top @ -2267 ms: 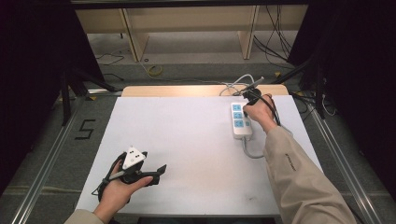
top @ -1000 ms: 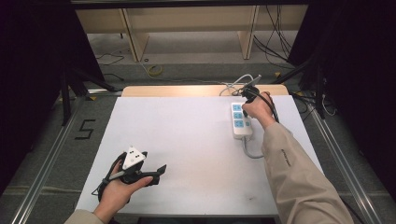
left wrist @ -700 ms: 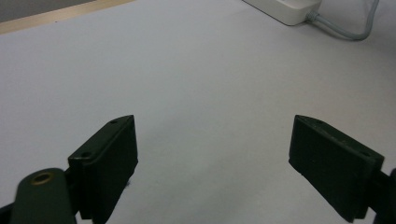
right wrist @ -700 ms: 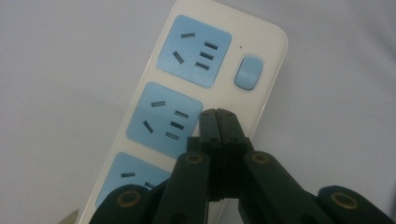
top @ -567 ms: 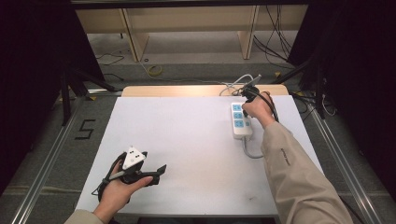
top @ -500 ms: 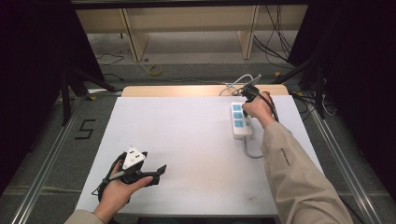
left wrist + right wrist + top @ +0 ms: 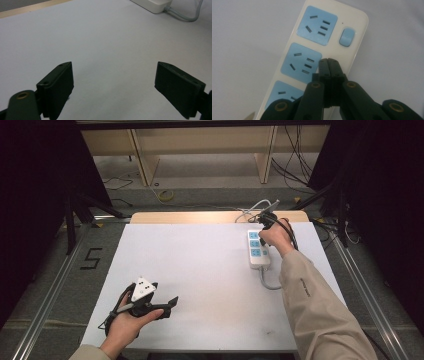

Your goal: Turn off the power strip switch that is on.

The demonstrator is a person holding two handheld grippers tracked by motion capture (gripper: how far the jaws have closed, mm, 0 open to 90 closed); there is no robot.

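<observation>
Right hand-held gripper (image 7: 328, 65), jaws clenched with nothing between them, hovers tip-down over the middle socket of the power strip (image 7: 258, 249), which lies at the tabletop's (image 7: 200, 270) far right with its cord running toward the near edge. Left hand-held gripper (image 7: 165, 306) rests well apart at the near left, jaws released and wide. Switch (image 7: 347, 37) looks unpressed, so any poke or press is probably still ahead; contact cannot be told.
</observation>
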